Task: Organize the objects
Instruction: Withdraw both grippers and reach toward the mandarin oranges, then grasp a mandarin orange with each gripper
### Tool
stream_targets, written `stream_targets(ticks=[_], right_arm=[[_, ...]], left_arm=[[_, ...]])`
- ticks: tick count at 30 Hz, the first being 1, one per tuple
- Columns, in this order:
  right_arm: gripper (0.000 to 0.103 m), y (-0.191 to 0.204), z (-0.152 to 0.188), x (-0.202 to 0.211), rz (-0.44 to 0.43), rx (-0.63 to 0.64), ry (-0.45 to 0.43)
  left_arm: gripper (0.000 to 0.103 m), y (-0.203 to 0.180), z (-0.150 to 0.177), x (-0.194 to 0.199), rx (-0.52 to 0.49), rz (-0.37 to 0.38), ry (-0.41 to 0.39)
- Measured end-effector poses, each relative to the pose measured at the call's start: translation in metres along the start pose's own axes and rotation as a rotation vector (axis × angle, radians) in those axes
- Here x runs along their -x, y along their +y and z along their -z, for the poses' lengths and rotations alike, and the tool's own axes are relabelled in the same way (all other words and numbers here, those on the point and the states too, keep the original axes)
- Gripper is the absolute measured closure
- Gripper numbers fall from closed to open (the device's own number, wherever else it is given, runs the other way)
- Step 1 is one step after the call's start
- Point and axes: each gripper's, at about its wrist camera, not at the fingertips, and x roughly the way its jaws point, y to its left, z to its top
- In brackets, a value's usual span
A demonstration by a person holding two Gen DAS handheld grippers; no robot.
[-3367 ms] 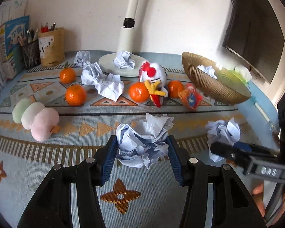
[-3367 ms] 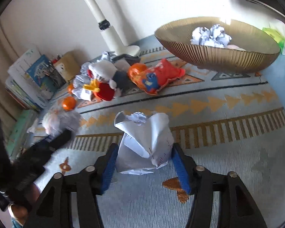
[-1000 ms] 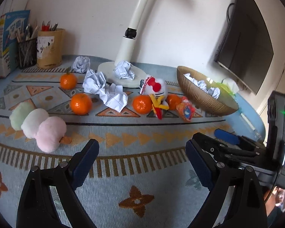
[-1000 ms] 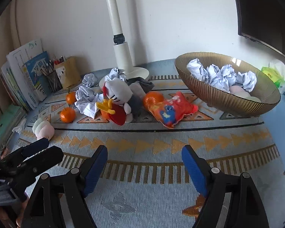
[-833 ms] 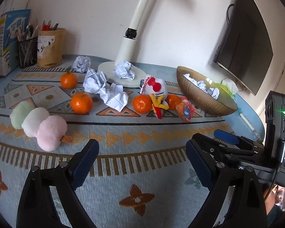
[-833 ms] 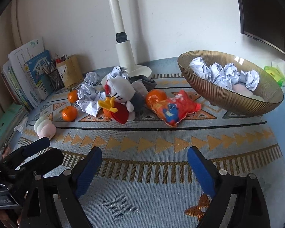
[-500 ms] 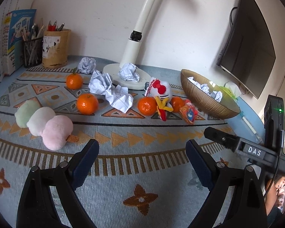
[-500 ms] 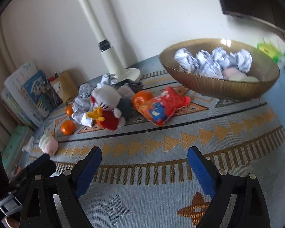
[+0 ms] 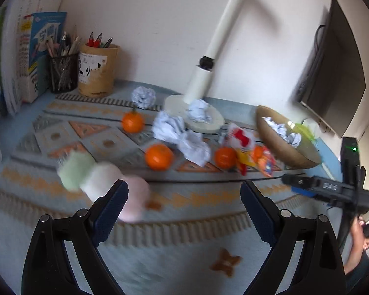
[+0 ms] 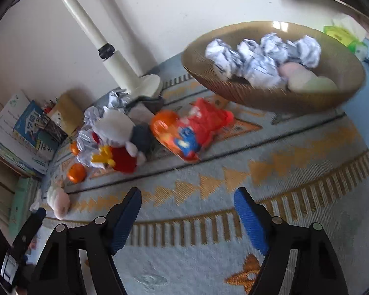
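My left gripper [image 9: 184, 196] is open and empty over the patterned mat, its left finger just in front of a green, white and pink plush dango [image 9: 98, 179]. Beyond lie three oranges [image 9: 158, 156], crumpled paper balls [image 9: 182, 135] and a plush toy [image 9: 241, 140]. My right gripper [image 10: 188, 204] is open with its jaws closing on nothing. Ahead of it are a red snack packet [image 10: 196, 130], an orange [image 10: 163, 123] and the brown bowl [image 10: 270, 95], which holds several paper balls [image 10: 258, 56].
A white lamp base [image 9: 194, 120] stands mid-mat with a paper ball on it. Pen holders [image 9: 96, 71] and books [image 9: 34, 54] fill the back left. A dark monitor [image 9: 332, 78] hangs at right. A green tissue pack [image 10: 342, 34] lies behind the bowl. A person [image 9: 364, 245] is at lower right.
Both grippers held paper balls at first and are now empty, with more paper in the bowl. The left gripper has moved up to the plush dango. The right wrist rolled and its jaws narrowed.
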Motion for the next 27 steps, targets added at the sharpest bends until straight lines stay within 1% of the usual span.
stream_targets(ticks=[1,2,3,5,7,9,11,13,15,18,21,22,23,25,26,27], right_arm=[[0.026,0.007,-0.004,0.000,-0.010,0.015,-0.005],[0.029,0.014,-0.005,-0.001,-0.028,0.030,-0.004],[0.033,0.022,-0.005,-0.003,-0.066,0.044,0.005],[0.034,0.041,0.002,-0.010,-0.168,0.071,0.023],[0.037,0.063,0.011,-0.023,-0.223,0.097,0.058],[0.042,0.081,0.015,-0.045,-0.208,0.108,0.105],[0.046,0.089,0.012,-0.062,-0.183,0.104,0.121],[0.046,0.091,0.003,-0.072,-0.133,0.081,0.097],[0.046,0.090,-0.008,-0.077,-0.096,0.055,0.062],[0.046,0.086,-0.022,-0.083,-0.069,0.018,0.034],[0.046,0.088,-0.029,-0.095,-0.060,0.008,0.043],[0.046,0.090,-0.030,-0.095,-0.049,0.022,0.033],[0.047,0.092,-0.030,-0.095,-0.036,0.040,0.032],[0.054,0.099,-0.027,-0.095,-0.005,0.077,0.024],[0.062,0.102,-0.026,-0.096,0.002,0.092,0.023],[0.066,0.104,-0.024,-0.095,0.005,0.108,0.022]], left_arm=[[0.011,0.005,-0.007,-0.006,-0.009,-0.027,0.020],[0.011,0.009,-0.014,-0.013,-0.026,-0.060,0.036],[0.011,0.011,-0.018,-0.018,-0.036,-0.068,0.043],[0.011,0.017,-0.025,-0.031,-0.018,-0.051,0.066],[0.012,0.020,-0.033,-0.048,-0.003,-0.064,0.105],[0.012,0.022,-0.037,-0.065,-0.007,-0.077,0.131],[0.018,0.024,-0.038,-0.078,0.005,-0.043,0.165],[0.019,0.022,-0.037,-0.086,0.001,-0.022,0.183],[0.019,0.019,-0.035,-0.090,-0.016,-0.019,0.194],[0.022,0.017,-0.033,-0.098,-0.030,-0.041,0.213],[0.024,0.014,-0.033,-0.103,-0.049,-0.063,0.214],[0.033,0.014,-0.033,-0.104,-0.053,-0.069,0.216],[0.037,0.014,-0.033,-0.105,-0.058,-0.077,0.217],[0.040,0.011,-0.032,-0.105,-0.075,-0.087,0.206],[0.051,0.010,-0.031,-0.104,-0.084,-0.090,0.204],[0.054,0.009,-0.031,-0.104,-0.096,-0.095,0.203]])
